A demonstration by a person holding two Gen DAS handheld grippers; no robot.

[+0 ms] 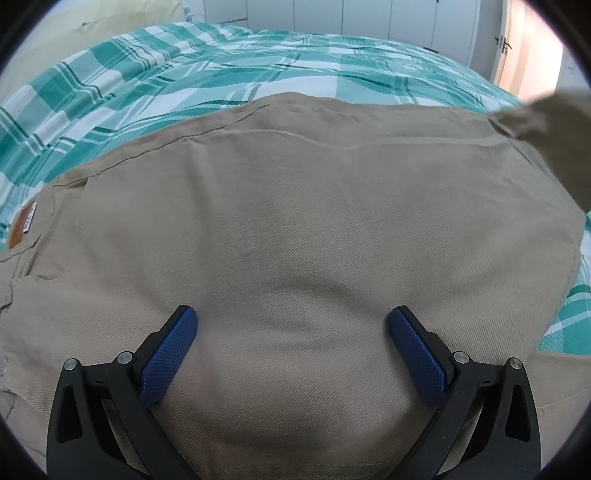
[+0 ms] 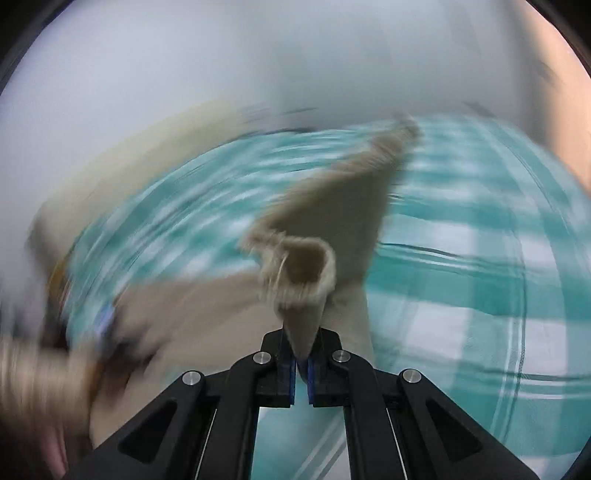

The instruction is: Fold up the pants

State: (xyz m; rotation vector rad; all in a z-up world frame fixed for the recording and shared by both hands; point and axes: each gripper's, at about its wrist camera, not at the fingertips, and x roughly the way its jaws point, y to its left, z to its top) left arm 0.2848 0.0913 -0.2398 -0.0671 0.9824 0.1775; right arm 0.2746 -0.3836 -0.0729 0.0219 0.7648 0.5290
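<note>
Khaki pants [image 1: 295, 221] lie spread on a bed with a teal and white checked cover [image 1: 184, 74]. A brown leather label [image 1: 22, 225] shows at their left edge. My left gripper [image 1: 291, 325] is open, its blue pads [image 1: 170, 354] resting low over the flat fabric, holding nothing. My right gripper [image 2: 302, 354] is shut on a bunched end of the pants [image 2: 306, 295] and holds it lifted above the bed; the right wrist view is motion-blurred. The lifted cloth also shows at the right edge of the left wrist view [image 1: 554, 122].
White wardrobe doors [image 1: 369, 18] and a door with a handle [image 1: 506, 44] stand beyond the bed. A pale pillow [image 1: 92, 22] lies at the far left. The checked cover [image 2: 480, 258] stretches right of the lifted cloth.
</note>
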